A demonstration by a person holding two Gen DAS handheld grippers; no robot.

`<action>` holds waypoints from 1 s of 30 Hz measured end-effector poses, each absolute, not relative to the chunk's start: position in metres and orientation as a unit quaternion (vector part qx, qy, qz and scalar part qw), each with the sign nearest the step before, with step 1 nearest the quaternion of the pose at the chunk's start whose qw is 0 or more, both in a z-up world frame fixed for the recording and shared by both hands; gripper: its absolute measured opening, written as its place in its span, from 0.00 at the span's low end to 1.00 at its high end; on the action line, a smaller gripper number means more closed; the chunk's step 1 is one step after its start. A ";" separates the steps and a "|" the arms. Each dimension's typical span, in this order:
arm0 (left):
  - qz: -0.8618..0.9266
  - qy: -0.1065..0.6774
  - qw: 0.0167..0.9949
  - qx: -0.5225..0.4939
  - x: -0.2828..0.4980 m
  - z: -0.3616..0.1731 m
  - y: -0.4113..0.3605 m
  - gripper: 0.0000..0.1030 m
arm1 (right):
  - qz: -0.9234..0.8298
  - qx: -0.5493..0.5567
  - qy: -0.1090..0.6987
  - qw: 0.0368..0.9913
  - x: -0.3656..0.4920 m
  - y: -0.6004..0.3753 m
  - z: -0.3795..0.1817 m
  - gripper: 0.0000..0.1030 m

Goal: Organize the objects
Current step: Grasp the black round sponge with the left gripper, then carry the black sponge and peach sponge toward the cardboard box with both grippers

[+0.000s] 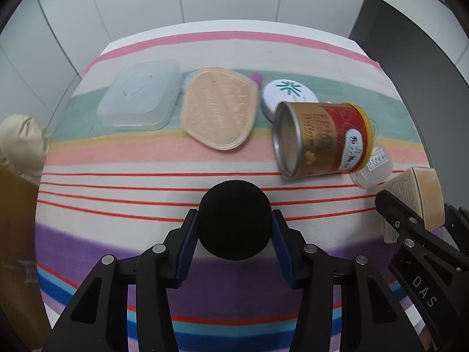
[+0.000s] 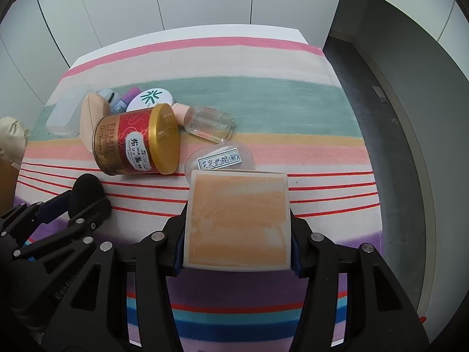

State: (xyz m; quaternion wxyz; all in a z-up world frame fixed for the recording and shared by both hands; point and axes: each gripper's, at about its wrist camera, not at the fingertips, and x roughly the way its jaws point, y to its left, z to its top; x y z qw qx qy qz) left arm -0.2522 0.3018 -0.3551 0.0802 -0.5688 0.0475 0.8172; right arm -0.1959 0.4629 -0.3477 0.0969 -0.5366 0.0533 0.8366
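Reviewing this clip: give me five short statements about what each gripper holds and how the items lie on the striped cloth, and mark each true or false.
1. The left gripper has a black ball between its fingers. True.
2. The right gripper is empty. False: it is shut on an orange-faced box.
3. The red and gold can stands upright. False: it lies on its side on the striped cloth.
4. A clear glass bottle lies on its side behind the can. True.
5. The white round tin with a green mark sits on top of the translucent flat case. False: the two are apart, with a beige hexagonal piece between them.
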 end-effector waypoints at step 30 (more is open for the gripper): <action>0.860 0.076 0.055 -0.501 -0.265 -0.186 0.250 0.47 | 0.873 -0.484 -0.009 0.060 -0.198 0.410 -0.188 0.53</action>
